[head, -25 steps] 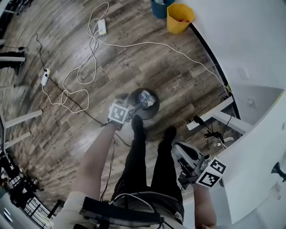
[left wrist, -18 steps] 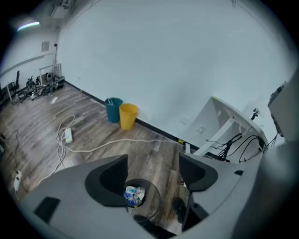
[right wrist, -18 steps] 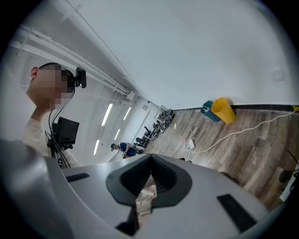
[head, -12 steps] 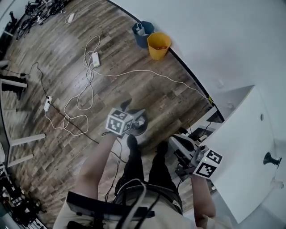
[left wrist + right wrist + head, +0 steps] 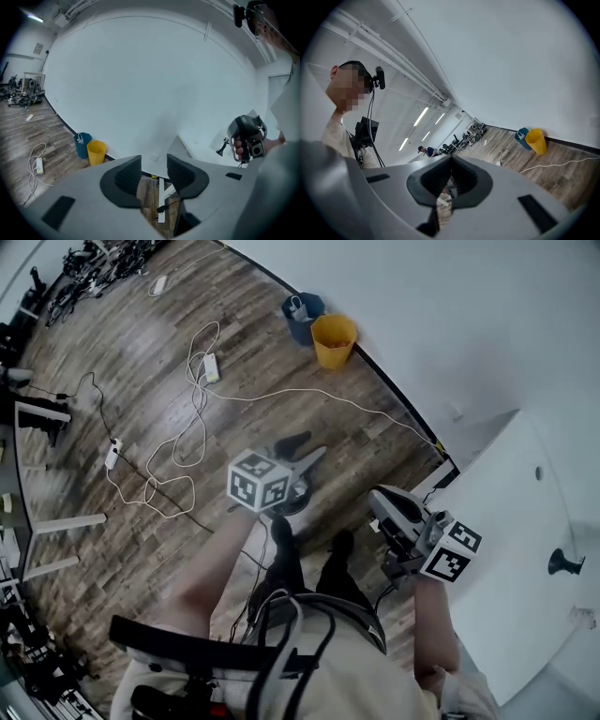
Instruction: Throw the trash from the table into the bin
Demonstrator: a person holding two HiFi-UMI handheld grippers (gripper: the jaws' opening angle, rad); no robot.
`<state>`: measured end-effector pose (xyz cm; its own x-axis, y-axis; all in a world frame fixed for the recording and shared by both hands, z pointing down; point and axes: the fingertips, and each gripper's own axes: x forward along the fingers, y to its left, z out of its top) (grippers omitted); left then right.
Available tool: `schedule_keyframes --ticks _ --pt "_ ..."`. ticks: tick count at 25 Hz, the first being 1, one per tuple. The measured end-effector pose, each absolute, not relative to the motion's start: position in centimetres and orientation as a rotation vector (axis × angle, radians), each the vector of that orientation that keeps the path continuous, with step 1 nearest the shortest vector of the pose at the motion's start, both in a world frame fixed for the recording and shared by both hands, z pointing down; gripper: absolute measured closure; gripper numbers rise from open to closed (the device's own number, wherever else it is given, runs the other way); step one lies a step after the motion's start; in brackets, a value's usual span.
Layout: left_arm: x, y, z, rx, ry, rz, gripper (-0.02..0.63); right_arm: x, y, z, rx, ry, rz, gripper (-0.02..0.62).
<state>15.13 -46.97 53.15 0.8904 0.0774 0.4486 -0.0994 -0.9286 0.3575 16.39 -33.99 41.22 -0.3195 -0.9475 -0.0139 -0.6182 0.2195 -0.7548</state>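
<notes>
Since the earlier frame both tools have risen. The left tool (image 5: 153, 165), previously down at the mouth of the black bin (image 5: 296, 495), now stands above it and covers most of it. The right tool (image 5: 451, 161) now sits higher, beside the worktop (image 5: 506, 549) edge.

Surroundings, left to right: white cables (image 5: 197, 418) loop across the wooden floor (image 5: 112, 549), with a power strip (image 5: 212, 368) among them. A blue bucket (image 5: 302, 313) and a yellow bucket (image 5: 333, 338) stand together against the wall. The bin rests on the floor just ahead of the person's shoes. Its trash cannot be made out. The white worktop fills the right side.

Pose: the left arm (image 5: 211, 568) reaches forward, and its tool is tilted slightly downward toward the wall. The right forearm (image 5: 431, 634) is bent, holding its tool roughly level.

Tool state: the left jaws stand partly apart and have just been closing. Nothing lies between them, and floor shows through the gap. The right jaws are clenched with the pads meeting, and they grasp nothing.
</notes>
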Motion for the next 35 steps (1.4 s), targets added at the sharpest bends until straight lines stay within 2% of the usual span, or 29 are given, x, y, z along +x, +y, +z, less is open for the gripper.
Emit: schedule_keyframes --ticks 2,3,5,14,21,35 --pt "15.0 -46.0 51.0 2.712 -0.019 0.623 0.533 16.4 -33.1 40.3 -1.433 2.018 -0.889 0.58" --pt "14.9 -45.6 49.8 2.727 -0.02 0.604 0.568 16.4 -32.7 39.8 -1.43 2.016 -0.881 0.58" --pt "14.7 -44.4 47.3 2.751 -0.008 0.558 0.592 16.4 -31.7 39.1 -1.425 2.015 -0.874 0.58" --pt "14.3 -38.2 39.7 2.922 0.001 0.501 0.594 17.3 -27.3 35.6 -1.372 2.092 -0.789 0.58" --pt "14.1 -35.2 37.5 2.982 -0.081 0.453 0.594 18.4 -24.9 35.4 -1.322 2.132 -0.76 0.58" --pt "9.8 -32.5 33.5 3.049 0.043 0.376 0.594 13.3 -22.9 32.7 -1.415 2.201 -0.658 0.58"
